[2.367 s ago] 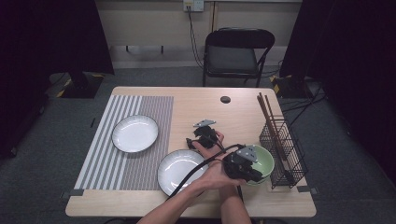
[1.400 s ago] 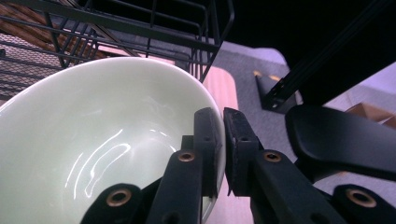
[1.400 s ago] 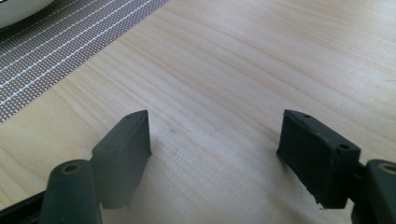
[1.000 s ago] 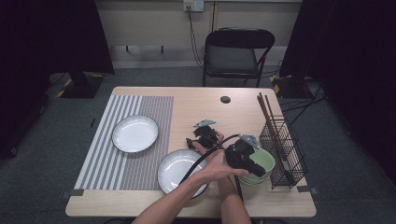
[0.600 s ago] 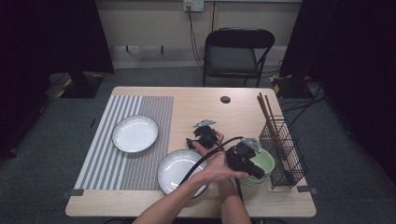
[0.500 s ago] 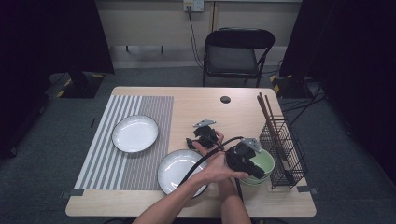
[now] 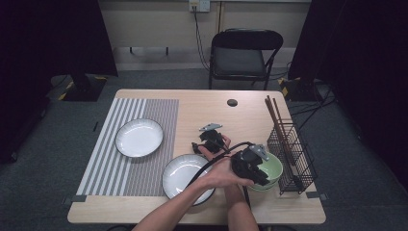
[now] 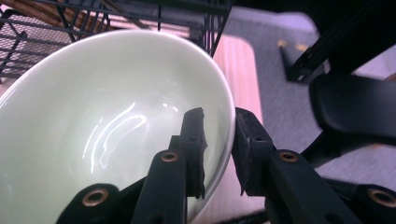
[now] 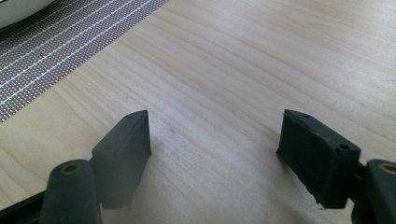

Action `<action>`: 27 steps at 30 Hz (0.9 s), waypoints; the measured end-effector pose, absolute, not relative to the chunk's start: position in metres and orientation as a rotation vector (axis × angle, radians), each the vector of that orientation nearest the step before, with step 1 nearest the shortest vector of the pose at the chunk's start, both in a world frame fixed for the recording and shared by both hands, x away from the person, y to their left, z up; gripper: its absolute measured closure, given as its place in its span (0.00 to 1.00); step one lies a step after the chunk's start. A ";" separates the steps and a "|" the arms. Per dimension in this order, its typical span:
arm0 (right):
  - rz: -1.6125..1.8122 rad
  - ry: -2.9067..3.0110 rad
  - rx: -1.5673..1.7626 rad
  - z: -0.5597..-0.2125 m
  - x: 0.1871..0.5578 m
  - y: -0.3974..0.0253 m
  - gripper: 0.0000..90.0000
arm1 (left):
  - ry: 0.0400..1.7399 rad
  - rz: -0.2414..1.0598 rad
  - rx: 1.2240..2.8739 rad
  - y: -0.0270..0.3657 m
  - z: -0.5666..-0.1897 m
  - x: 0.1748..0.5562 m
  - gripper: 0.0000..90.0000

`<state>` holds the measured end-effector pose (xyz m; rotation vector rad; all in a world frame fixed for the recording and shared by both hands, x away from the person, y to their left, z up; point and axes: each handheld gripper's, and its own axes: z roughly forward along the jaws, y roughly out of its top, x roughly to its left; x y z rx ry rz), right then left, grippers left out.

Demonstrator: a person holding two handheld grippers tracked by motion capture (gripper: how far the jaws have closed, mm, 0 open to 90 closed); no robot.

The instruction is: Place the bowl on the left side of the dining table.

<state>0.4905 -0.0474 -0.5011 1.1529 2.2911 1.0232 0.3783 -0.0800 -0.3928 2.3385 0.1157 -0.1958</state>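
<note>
Left gripper [image 8: 218, 154] clamped on the rim of the pale green bowl [image 8: 107, 116], one finger inside, one outside, near the desk's [image 7: 202, 103] front right. Right gripper [image 9: 215, 156] spread wide over bare wood, holding zilch. Wire chopstick basket [image 7: 292, 151] just beyond the bowl.

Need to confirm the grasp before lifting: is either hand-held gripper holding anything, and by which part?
The left hand-held gripper clamps the green bowl by its rim, one jaw inside, one outside. The right hand-held gripper is open, holding nothing.
</note>
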 end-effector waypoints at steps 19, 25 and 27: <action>1.026 2.293 1.157 -0.501 0.490 -0.048 0.27 | 0.070 -0.182 2.444 -0.099 -0.393 0.373 0.92; 1.027 2.293 1.153 -0.501 0.491 -0.048 0.27 | 0.090 -0.245 2.413 -0.097 -0.389 0.380 0.92; 1.027 2.293 1.153 -0.501 0.491 -0.048 0.27 | 0.101 -0.249 2.394 -0.096 -0.384 0.382 0.93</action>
